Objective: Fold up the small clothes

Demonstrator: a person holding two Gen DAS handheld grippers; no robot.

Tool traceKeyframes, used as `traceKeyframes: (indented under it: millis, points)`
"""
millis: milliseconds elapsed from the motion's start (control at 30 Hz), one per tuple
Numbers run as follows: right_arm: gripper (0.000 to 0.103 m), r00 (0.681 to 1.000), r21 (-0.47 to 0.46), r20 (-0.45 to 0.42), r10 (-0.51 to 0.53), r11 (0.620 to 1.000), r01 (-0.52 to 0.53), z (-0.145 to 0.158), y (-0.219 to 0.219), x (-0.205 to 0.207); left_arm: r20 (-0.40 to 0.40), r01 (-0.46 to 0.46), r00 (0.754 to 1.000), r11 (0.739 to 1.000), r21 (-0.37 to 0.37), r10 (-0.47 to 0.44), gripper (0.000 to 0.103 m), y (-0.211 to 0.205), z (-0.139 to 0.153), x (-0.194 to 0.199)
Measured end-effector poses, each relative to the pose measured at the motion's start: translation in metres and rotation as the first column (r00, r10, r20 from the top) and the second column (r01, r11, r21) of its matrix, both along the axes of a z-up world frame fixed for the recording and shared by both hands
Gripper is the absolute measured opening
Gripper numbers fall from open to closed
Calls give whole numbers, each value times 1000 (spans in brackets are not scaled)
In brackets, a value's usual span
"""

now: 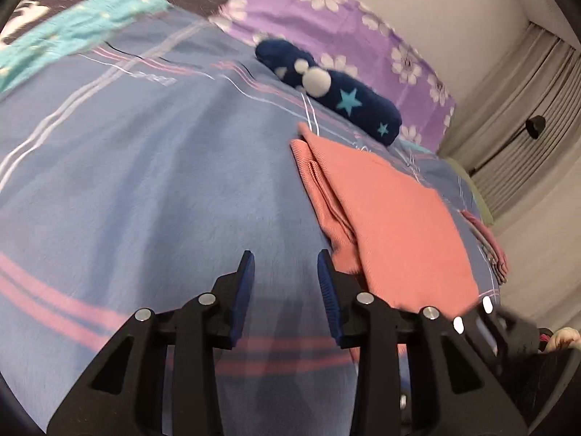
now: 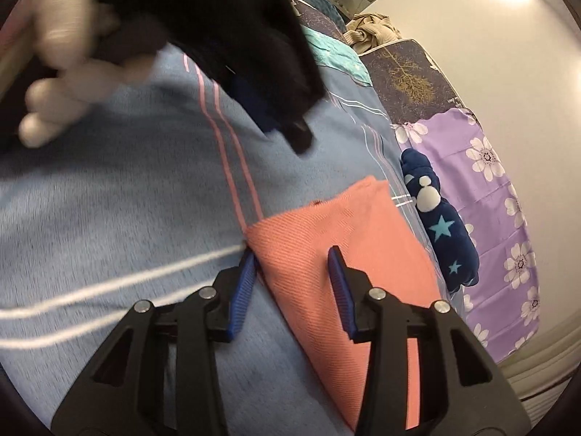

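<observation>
Between my right fingers, standing apart and gripping nothing, lies the near corner of the pink garment, already folded flat on the bed. Left fingers hang apart too, empty, the pink cloth just off their right tip. Judging by layered edges, one fold or tidy-up remains.

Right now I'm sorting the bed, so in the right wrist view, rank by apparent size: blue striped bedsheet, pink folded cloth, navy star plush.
1. blue striped bedsheet
2. pink folded cloth, though it lies nearest the camera
3. navy star plush
</observation>
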State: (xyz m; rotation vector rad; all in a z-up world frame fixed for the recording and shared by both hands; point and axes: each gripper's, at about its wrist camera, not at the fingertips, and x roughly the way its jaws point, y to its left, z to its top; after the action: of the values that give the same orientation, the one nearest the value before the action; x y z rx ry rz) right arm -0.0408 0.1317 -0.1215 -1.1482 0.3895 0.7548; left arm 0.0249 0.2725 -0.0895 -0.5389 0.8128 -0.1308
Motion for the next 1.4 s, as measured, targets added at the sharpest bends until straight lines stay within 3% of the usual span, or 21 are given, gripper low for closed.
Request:
traceKeyframes:
  millis: [100,200,367,433,467,500,600,700,767,900,1000,1100,1267,1400]
  points:
    - [39,1000,2,19,12,1000,-12,-4,2,-3,-6,64,998,998,23,-64,36,-5,-2,30]
    - [39,1000,12,4,3,1000,-3,-4,5,2,21,131,991,991,-32,-130,36,-6,-2,58]
    - [38,1000,13,14,-5,1000,5,-5,12,9,0,129,992,990,-54,-130,35,-3,-11,108]
    - [36,1000,15,23,-9,1000,8,-6,13,10,-16,135,991,990,-43,-135,11,-5,-12,120]
    - [36,1000,16,27,-11,1000,11,-7,13,11,-26,138,990,989,-52,-140,10,-6,-12,125]
    - [33,1000,19,24,-12,1000,11,-8,14,12,-22,133,991,989,-59,-134,7,-6,-12,128]
    - [7,1000,11,22,-10,1000,10,-9,15,14,7,120,993,990,-78,-120,5,-2,-7,127]
    - [5,1000,66,15,20,998,-21,1,13,13,65,100,993,992,-82,-95,0,5,8,121]
    - [5,1000,116,5,27,993,-27,11,11,14,84,96,992,993,-74,-90,0,8,14,119]
    - [5,999,82,-25,21,996,-18,3,15,15,-8,89,996,996,-5,-89,0,0,-8,131]
    - [5,1000,58,-11,29,998,-28,-4,14,10,5,74,997,996,-51,-74,0,8,-13,130]
    - [5,999,57,-24,26,998,-25,-4,14,11,15,32,999,999,-14,-32,0,15,-7,129]
    - [9,1000,43,-13,27,999,-26,-10,14,11,-4,48,999,994,-101,-48,0,19,-7,118]
    - [13,999,44,-19,27,999,-26,-12,14,11,-16,71,997,987,-147,-74,29,12,-8,103]
